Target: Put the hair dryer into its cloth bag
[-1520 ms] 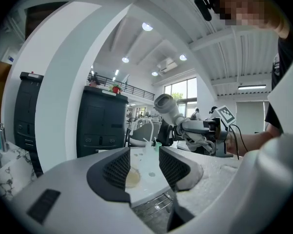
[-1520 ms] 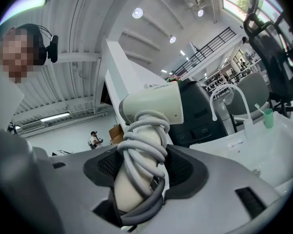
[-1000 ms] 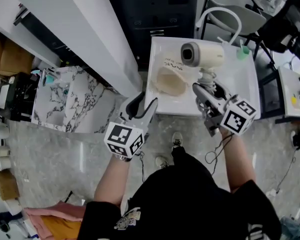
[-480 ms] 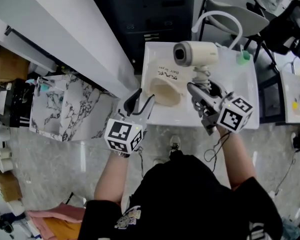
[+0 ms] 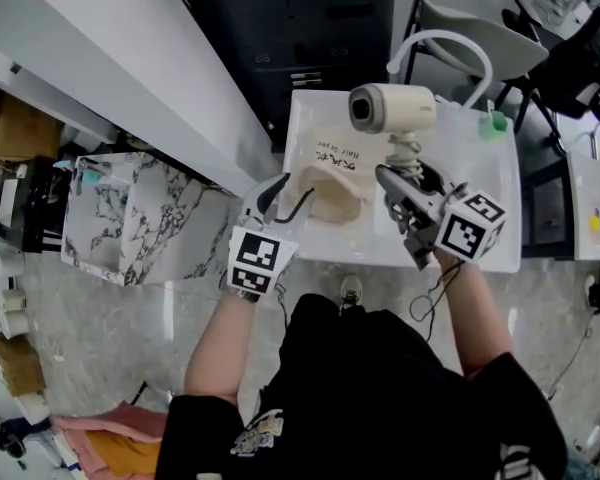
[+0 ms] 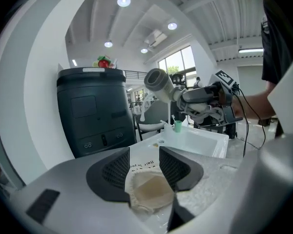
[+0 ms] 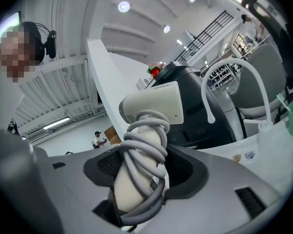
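**Right gripper** (image 7: 144, 167): the fingers (image 7: 110, 165) are clamping the cream handle of the hair dryer (image 7: 154, 106), with one ribbed pad pressing on each side. A grey cord (image 7: 146, 140) is looping round the handle several times and is running down between the pads with it. The barrel is sitting at 12 o'clock above the fingers.

In the head view, the right gripper (image 5: 398, 180) is holding the hair dryer (image 5: 395, 108) over the white counter (image 5: 485, 173). The barrel's open end is facing 9 o'clock, and the dryer is hanging outside the bag.

**Left gripper** (image 6: 146, 167): the fingers (image 6: 115, 172) are standing apart and clamping nothing. The cloth bag (image 6: 149, 191) is lying on the counter. Its open, gathered mouth is showing in the gap between the pads, toward 6 o'clock. I cannot tell whether a fingertip is touching the cloth.

In the head view, the left gripper (image 5: 285, 198) is sitting at the counter's 9 o'clock edge, with the cloth bag (image 5: 332, 193) just beside it at 3 o'clock. The bag is lying at 7 o'clock from the barrel and at 9 o'clock from the right fingers. Its far end is carrying dark lettering.

**Surroundings:**
- A green cup (image 5: 493, 123) is standing at 3 o'clock of the barrel.
- A dark cabinet (image 5: 310, 18) is standing at 12 o'clock beyond the counter.
- A marble-patterned box (image 5: 140, 213) is sitting at 9 o'clock of the left gripper.
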A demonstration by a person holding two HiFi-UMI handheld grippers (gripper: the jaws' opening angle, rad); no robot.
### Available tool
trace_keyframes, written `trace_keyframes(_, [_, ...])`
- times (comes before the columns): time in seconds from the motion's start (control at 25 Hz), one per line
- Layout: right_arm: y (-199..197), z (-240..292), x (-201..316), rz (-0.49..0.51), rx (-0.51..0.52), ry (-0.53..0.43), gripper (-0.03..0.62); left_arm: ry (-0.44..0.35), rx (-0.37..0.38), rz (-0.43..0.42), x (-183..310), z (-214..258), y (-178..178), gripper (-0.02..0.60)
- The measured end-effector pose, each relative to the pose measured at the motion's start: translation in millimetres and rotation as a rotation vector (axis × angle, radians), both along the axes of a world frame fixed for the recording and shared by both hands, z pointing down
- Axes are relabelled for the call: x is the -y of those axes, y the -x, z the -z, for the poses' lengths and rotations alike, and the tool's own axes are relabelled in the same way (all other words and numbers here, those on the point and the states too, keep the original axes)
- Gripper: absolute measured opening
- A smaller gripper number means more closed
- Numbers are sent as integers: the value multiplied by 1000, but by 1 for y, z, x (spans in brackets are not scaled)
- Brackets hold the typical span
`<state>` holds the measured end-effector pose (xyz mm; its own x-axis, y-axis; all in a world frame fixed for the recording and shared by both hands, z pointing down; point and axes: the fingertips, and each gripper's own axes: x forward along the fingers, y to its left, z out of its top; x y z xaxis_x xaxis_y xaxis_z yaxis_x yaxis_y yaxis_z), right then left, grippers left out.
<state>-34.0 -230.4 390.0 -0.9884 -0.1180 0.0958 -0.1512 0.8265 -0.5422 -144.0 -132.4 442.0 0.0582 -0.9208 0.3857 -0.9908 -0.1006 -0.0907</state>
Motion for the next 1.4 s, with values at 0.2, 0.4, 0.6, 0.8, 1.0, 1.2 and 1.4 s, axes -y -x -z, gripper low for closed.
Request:
trace_keyframes(0.2, [5,-6,8,-10,-3,18,249,38,29,-29,14,-14,6,176])
trace_keyframes(0.4, [10,-16,14,-37,-29,41,249,106,25,-86,27,-42,17,176])
trace_keyframes(0.6, [18,-30,14,-91,-44,72,249,177,20,-168,36,-76,27,176])
trace_keyframes(0.8, [25,-45,7,-158,-56,128,249,228,14,-247,46,-102,34,176])
trace_keyframes(1.0, [23,-54,5,-228,-74,166,249,280,70,-354,60,-126,35,176])
trace_keyframes(1.2, [13,-64,-2,-274,-107,169,249,320,69,-425,67,-147,31,176])
trace_keyframes(1.4, [6,-80,-16,-289,-158,184,249,335,55,-474,71,-158,28,175])
